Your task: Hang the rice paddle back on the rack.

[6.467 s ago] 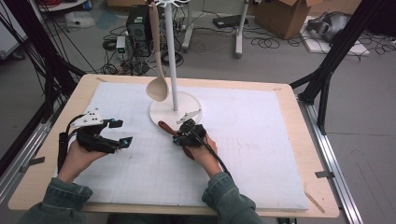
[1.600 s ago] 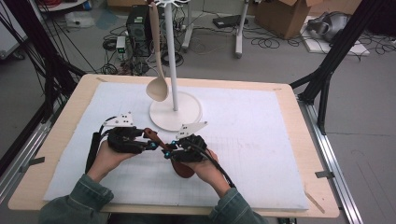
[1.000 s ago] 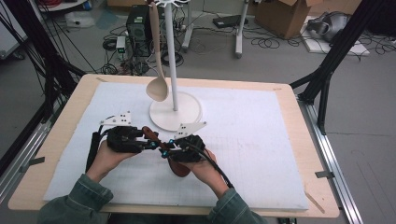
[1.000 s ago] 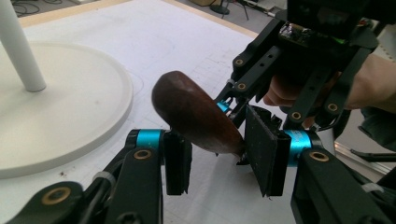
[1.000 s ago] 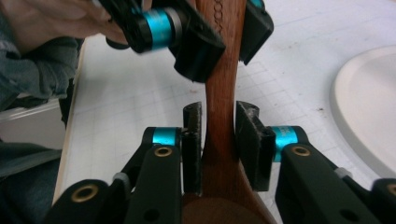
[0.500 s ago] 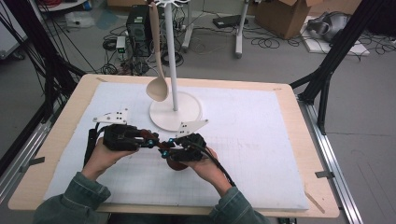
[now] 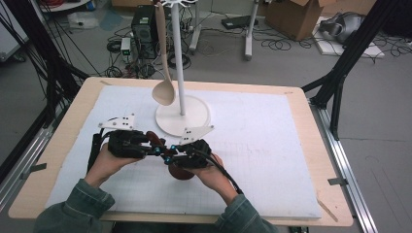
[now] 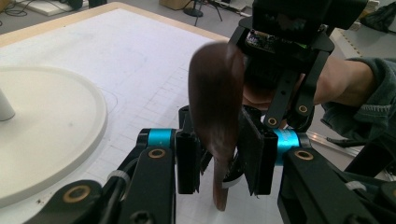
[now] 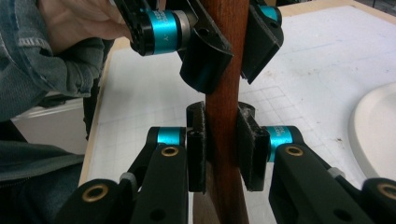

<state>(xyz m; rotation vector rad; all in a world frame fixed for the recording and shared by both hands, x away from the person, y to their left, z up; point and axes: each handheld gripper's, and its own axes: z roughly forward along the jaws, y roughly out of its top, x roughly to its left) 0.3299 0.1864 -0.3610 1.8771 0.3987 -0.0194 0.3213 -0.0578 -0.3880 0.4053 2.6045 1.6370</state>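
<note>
**Both grippers on the dark spoon**

Dark wooden spoon [image 9: 227,93] held between both grippers, just above the white mat [image 7: 272,145], near side of the round white stand base [image 7: 194,114]. Right gripper [image 9: 223,144] clamped on its handle, jaws just closed further. Left gripper [image 8: 219,154] straddles the spoon; jaws just eased apart, right pad looks touching, left pad gapped. Pale spoon [image 7: 163,73] hangs on the stand behind

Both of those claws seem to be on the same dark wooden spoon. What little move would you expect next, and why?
Probably the left gripper finishes closing on the dark spoon so the right gripper can let go. In the right gripper view the right jaws clamp the handle, while the left jaws sit around it higher up with a gap on one side. The stand, with a pale spoon already hanging, looks like the destination.
</note>
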